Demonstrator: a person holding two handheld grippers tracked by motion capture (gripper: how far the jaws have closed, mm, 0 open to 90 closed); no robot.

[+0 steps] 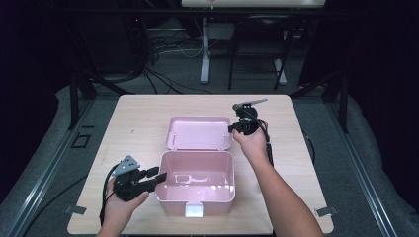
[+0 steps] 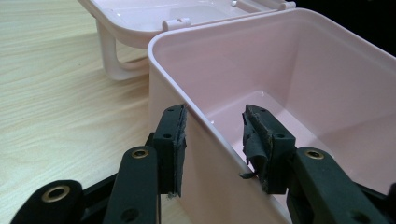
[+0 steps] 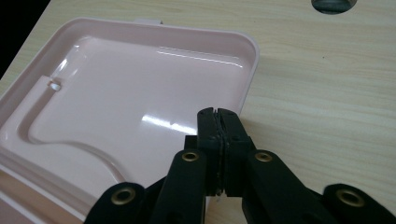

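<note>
Pink box point(image 1: 197, 181) wall sits between left gripper point(image 2: 212, 140) pads, half open, not clamped; right gripper point(image 3: 218, 122) pinched closed at edge of lid point(image 1: 199, 133), lying flat open behind box mid-table point(image 1: 138, 113). Closing likely still ahead.

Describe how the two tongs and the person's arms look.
Both tongs, left and right, are black, with linked arms joined by brass-ringed pivots and worn dark pads. The left carries a grey three-cornered plate; black cables trail from each. The forearms are bare, no sleeves in view.
</note>
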